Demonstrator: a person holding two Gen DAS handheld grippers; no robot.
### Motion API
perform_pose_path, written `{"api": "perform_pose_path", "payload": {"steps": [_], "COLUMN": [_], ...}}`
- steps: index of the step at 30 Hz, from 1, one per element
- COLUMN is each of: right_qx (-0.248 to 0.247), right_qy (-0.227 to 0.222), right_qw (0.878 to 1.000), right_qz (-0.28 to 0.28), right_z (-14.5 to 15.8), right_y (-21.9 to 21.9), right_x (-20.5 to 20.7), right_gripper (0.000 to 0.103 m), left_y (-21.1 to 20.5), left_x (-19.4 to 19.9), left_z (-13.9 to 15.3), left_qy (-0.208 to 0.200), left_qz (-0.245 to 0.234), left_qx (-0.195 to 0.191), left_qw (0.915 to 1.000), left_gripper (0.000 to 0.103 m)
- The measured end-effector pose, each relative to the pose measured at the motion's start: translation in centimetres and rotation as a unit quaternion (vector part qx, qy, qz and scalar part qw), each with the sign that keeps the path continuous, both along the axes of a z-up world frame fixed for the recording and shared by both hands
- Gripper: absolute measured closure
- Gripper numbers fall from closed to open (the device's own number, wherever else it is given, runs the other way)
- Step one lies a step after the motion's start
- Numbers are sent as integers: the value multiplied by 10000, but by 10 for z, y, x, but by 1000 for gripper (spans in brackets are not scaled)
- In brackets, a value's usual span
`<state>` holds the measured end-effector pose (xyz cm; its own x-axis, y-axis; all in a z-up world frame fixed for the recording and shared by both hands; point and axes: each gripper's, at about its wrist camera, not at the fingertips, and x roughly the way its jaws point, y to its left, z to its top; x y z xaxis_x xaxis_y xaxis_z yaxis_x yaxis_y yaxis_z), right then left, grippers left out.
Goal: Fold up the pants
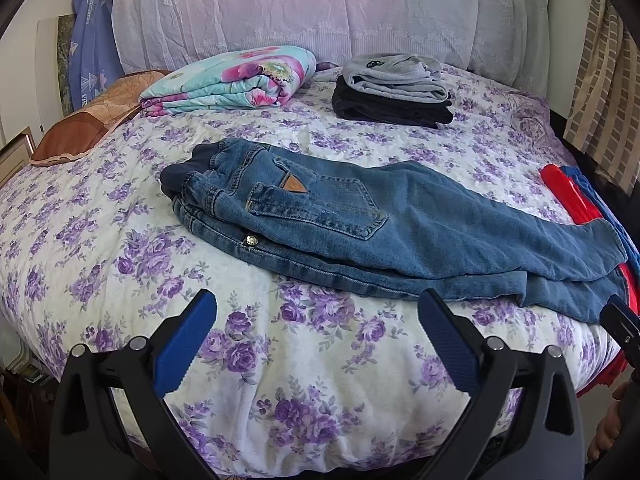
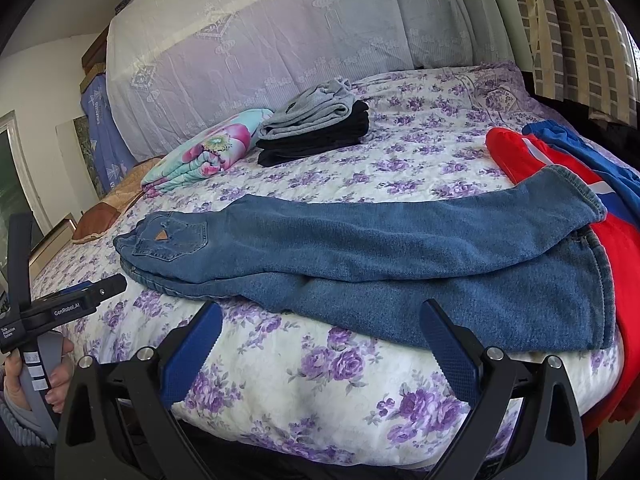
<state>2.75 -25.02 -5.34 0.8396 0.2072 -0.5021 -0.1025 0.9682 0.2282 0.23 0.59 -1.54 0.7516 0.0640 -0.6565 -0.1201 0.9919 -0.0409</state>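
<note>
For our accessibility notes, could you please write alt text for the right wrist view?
Blue jeans, folded lengthwise, lie across a purple-flowered bedspread, hems resting on a red and blue garment. The right tongs hover open before them, the left tongs at the left edge. Folded clothes sit behind.

The jeans point(image 1: 400, 232) are matt blue denim, coarse-woven, with a tan leather-looking patch point(image 1: 294, 186) and a shiny metal button point(image 1: 251, 240). Under them, the bedspread point(image 1: 120, 240) is soft quilted cotton. Each gripper point(image 1: 316, 344) has matt black plastic arms, ridged blue pads point(image 1: 184, 344) and bright metal pins point(image 1: 138, 343).
</note>
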Motion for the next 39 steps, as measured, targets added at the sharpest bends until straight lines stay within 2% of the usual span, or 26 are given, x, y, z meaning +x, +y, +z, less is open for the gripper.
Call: {"api": "perform_pose_path", "payload": {"steps": [39], "right_qx": [19], "right_qy": [46], "right_qw": [10000], "right_qz": [8], "right_z": [0], "right_y": [-2], "right_x": [2], "right_gripper": [4], "left_y": [0], "left_x": [2], "left_z": [0], "left_qy": [43], "left_qz": [0], "left_qx": [-38], "left_qw": [10000], "left_gripper": [5]}}
